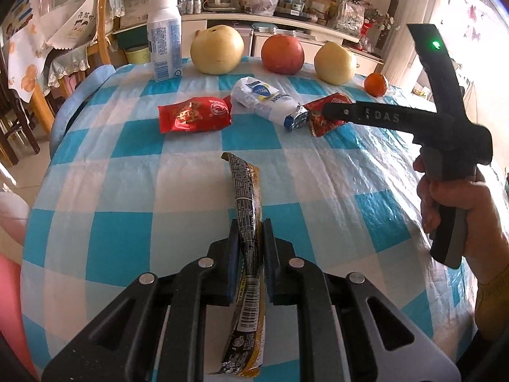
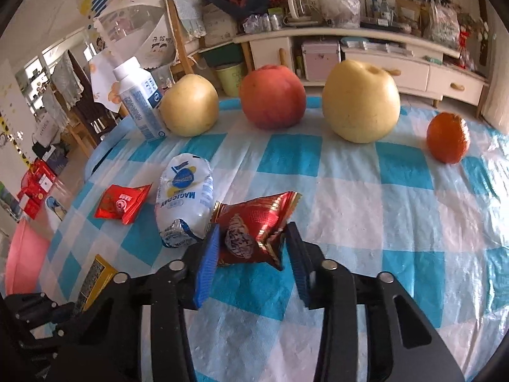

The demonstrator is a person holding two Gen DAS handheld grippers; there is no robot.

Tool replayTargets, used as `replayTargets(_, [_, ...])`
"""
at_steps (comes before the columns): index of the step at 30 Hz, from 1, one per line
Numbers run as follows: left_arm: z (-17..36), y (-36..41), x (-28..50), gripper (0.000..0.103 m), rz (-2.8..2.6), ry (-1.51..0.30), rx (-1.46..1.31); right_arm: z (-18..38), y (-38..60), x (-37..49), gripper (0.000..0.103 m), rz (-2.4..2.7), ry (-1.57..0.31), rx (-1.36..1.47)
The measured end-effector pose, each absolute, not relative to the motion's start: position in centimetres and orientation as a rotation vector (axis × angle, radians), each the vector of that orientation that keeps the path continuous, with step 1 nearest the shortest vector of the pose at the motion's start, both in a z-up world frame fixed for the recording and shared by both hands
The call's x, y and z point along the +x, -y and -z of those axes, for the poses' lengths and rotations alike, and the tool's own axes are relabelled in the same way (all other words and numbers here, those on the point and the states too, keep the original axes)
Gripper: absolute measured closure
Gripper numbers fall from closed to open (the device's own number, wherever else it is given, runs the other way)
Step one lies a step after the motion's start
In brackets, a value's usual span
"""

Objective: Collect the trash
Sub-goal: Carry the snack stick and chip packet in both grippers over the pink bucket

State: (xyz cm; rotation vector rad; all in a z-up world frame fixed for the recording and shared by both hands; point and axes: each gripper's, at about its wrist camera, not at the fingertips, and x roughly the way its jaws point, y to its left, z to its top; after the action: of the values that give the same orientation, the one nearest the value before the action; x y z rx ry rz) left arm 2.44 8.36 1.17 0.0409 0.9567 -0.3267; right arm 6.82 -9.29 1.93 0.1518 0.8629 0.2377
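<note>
Pads of the left gripper (image 1: 250, 248) clamp a long black-and-yellow wrapper (image 1: 246, 197) lying on the checked worktop (image 1: 127, 210). Right gripper (image 2: 251, 254) has its jaws pressed on a crinkled red wrapper (image 2: 254, 219), just beside a white pouch (image 2: 184, 197). Farther back stand three large fruits and a bottle (image 1: 164, 38).

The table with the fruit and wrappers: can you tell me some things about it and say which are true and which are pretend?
1. The left tool pinches a black and yellow wrapper. True.
2. The milk bottle lies flat. False: it stands upright.
3. A red wrapper sits between the right tool's fingers. True.
4. The small orange sits between the two pears. False: the red apple does; the orange is off to the right.
5. The tablecloth is striped green. False: blue and white checks.
</note>
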Motion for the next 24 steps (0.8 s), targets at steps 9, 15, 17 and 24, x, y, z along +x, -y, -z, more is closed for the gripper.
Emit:
replayTargets(9, [-1.1, -9.1, 2.8, 0.088, 0.344, -0.966, -0.034, -2.8, 9.6, 4.9, 0.074, -0.209, -0.804, 0.151])
replayTargets(15, [-1.4, -9.2, 2.7, 0.088, 0.359, -0.956, -0.064, -3.5, 9.8, 3.4, 0.075, -0.196, -0.772, 0.171])
replayTargets(17, [-1.5, -9.4, 2.8, 0.088, 0.361, -0.952, -0.079, -3.8, 9.8, 2.6, 0.076, -0.189, -0.769, 0.18])
replayTargets(24, [-2.6, -9.9, 2.6, 0.088, 0.37, -0.918, -0.116, -4.2, 8.2, 0.4, 0.076, -0.192, -0.773, 0.174])
